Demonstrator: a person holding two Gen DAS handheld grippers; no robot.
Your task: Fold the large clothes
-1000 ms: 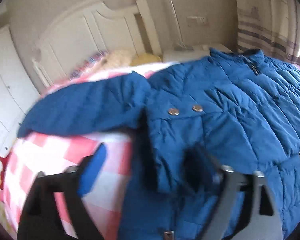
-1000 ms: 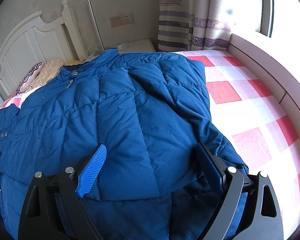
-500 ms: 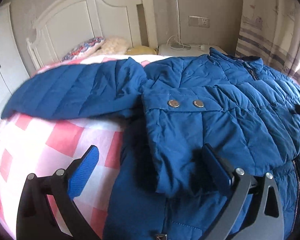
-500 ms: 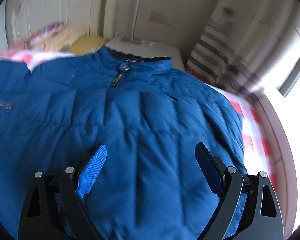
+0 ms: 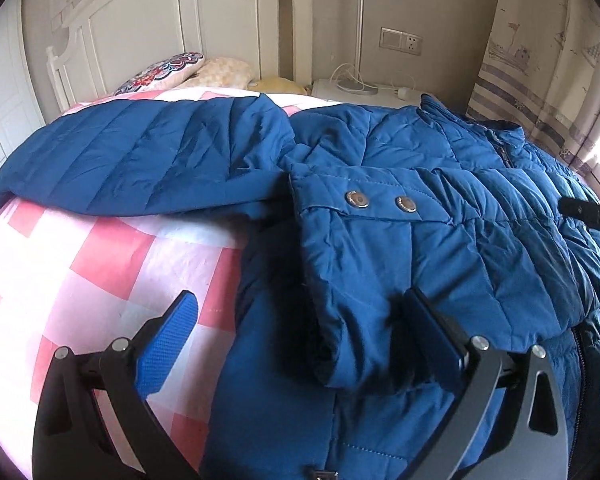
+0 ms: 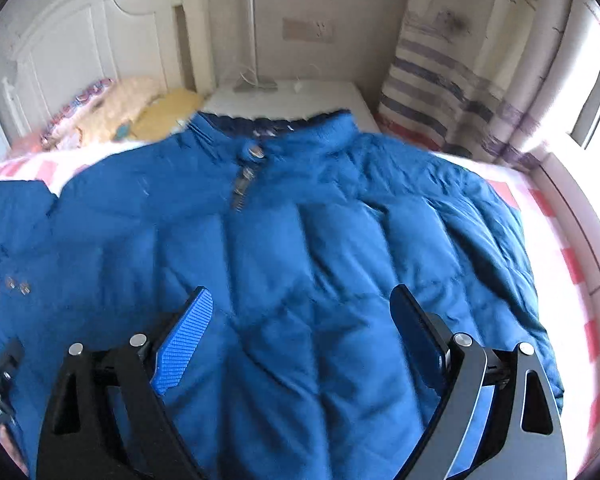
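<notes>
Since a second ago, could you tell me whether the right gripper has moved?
Yes. The right gripper has swung from over the folded sleeve towards the jacket's middle: the collar snap now sits centred ahead, and the window has slid to the frame's edge.

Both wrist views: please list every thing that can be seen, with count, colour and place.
jacket: one, blue quilted, spread on the bed, one sleeve folded over its front
snap buttons: two, metal, on the folded sleeve's cuff
bedsheet: one, pink and white checks, under the jacket
headboard: one, white, at the far end of the bed
pillows: three, one patterned, one cream, one yellow, by the headboard
nightstand: one, white, beside the bed
wall socket: one, beige, above the nightstand
curtain: one, striped, by the window
left tool: open, over the sleeve cuff
right tool: open, above the jacket's front
</notes>
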